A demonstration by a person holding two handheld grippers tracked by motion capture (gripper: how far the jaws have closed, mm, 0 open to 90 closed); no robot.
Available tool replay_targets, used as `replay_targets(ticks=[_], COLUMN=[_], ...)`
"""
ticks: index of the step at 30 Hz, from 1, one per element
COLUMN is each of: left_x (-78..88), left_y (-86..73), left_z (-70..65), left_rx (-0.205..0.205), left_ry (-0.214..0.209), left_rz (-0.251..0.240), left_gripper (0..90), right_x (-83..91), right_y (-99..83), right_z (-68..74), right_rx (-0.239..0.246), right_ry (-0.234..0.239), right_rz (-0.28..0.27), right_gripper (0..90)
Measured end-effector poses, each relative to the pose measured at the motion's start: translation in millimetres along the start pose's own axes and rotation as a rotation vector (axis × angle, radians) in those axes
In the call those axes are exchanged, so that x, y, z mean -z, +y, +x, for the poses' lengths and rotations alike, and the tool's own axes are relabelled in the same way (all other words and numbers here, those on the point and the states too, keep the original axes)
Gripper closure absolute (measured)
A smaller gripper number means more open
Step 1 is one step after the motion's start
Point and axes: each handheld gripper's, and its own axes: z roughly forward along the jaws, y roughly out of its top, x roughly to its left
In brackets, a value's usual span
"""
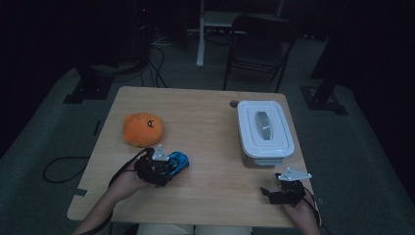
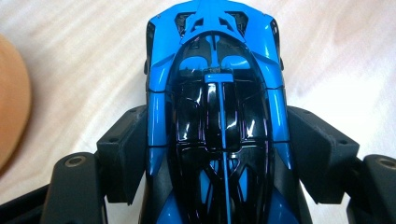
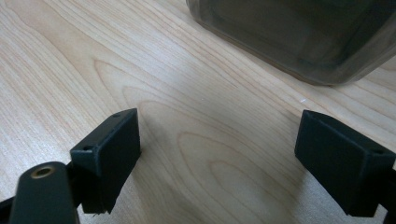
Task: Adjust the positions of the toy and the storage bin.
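A blue and black toy car [image 2: 217,116] sits between the jaws of my left gripper [image 2: 219,154], and both pads press on its sides. In the high view that car [image 1: 177,161] is at the table's front left with the left gripper [image 1: 164,169] shut on it, just below an orange plush toy [image 1: 143,129]. My right gripper [image 1: 270,192] rests near the front right edge, jaws wide apart. In the right gripper view its jaws [image 3: 217,158] have only bare wood between them, and the base of the box [image 3: 299,37] lies just ahead.
A white lidded box [image 1: 265,128] stands on the right side of the wooden table [image 1: 205,122]. A folding chair [image 1: 259,44] and a white stand [image 1: 201,34] are behind the table. Cables lie on the floor at the left [image 1: 61,166].
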Motion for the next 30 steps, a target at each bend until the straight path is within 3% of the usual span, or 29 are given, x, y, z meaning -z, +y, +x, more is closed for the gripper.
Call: replay_targets(ticks=[6, 10, 11, 12, 15, 22, 25, 26, 30], left_x=[5.3, 8.8, 8.8, 10.9, 10.4, 6.9, 1.8, 0.4, -1.3], left_y=[-18.6, -29.6, -29.6, -36.1, -41.6, -50.5, -56.2, -58.3, -63.0], left_z=[-8.9, -14.6, -14.6, -23.1, -25.5, -19.4, -16.3, -16.4, -14.2], left_rx=[-0.035, -0.059, -0.059, -0.102, -0.122, -0.101, -0.091, -0.102, -0.079], left_ry=[-0.015, -0.086, -0.086, -0.092, -0.101, -0.102, -0.129, -0.123, -0.138], left_rz=[0.012, 0.032, 0.032, 0.05, 0.05, 0.059, 0.064, 0.059, 0.025], left_gripper=[28.0, 28.0, 28.0, 28.0, 28.0, 28.0, 28.0, 28.0, 27.9], right_x=[0.0, 0.0, 0.0, 0.0, 0.0, 0.0, -0.1, -0.1, -0.1], right_y=[0.0, 0.0, 0.0, 0.0, 0.0, 0.0, 0.1, 0.1, 0.1], right_z=[0.0, -0.1, -0.1, -0.1, -0.1, -0.1, 0.2, 0.2, 0.2], right_rx=[-0.001, -0.001, -0.001, -0.001, -0.002, -0.002, -0.005, -0.005, -0.004], right_ry=[0.0, -0.002, -0.002, -0.002, -0.002, -0.003, -0.006, -0.006, -0.006], right_rz=[0.0, 0.0, 0.0, 0.0, 0.0, 0.0, 0.0, 0.0, 0.0], right_gripper=[13.8, 13.8, 13.8, 13.8, 13.8, 13.8, 13.9, 13.9, 13.9])
